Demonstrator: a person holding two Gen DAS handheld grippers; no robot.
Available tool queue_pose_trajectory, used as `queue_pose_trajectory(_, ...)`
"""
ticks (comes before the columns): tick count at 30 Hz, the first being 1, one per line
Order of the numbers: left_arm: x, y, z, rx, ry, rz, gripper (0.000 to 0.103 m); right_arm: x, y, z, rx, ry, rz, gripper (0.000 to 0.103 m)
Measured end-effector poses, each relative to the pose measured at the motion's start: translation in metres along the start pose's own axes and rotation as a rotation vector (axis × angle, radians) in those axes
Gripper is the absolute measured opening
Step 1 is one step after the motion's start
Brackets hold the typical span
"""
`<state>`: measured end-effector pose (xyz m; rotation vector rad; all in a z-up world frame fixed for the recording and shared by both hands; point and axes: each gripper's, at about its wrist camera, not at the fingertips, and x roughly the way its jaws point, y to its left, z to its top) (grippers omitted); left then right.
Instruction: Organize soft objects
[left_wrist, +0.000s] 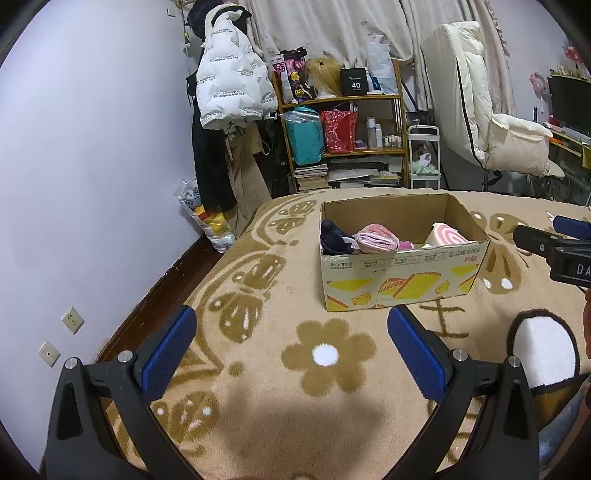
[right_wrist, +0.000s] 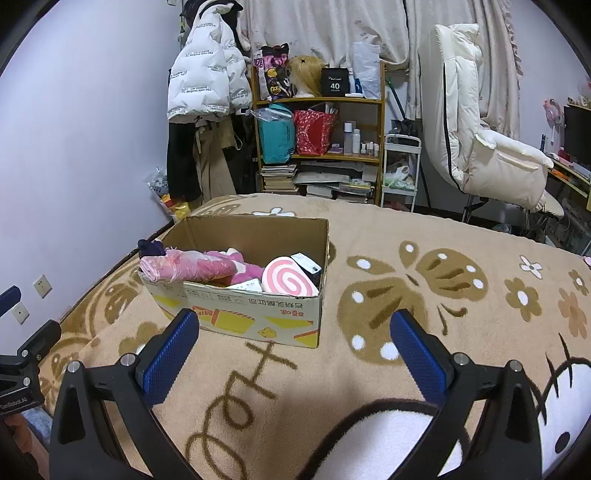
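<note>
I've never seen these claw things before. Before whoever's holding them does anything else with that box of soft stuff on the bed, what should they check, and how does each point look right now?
1. Left claw open and holding nothing: ok.
2. Right claw open and holding nothing: ok.
3. Cardboard box upright on the blanket, top open: ok.
4. Soft things sit inside the box, such as the pink bundle and the pink swirl cushion: ok.
5. Any soft items left loose on the blanket: none visible, but the bed extends past both views, so cannot tell.
6. Room left in the box: cannot tell; its floor is mostly hidden.
</note>
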<state>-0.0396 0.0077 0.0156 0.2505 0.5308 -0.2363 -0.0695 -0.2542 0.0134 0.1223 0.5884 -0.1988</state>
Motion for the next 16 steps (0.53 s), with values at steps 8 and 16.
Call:
queue_pose_trajectory(8, -0.0005, 0.001, 0.0002, 0.001, -0.001, 0.009, 0.102, 0.0001, 0.0004, 0.0, -0.002, 0.0, -0.002, 0.103)
queue_pose_trajectory(16, -0.0003, 0.0021, 0.0003, -0.007, 0.003, 0.014, 0.102, 0.0002, 0.0002, -0.0001, -0.001, 0.0, -0.002, 0.103)
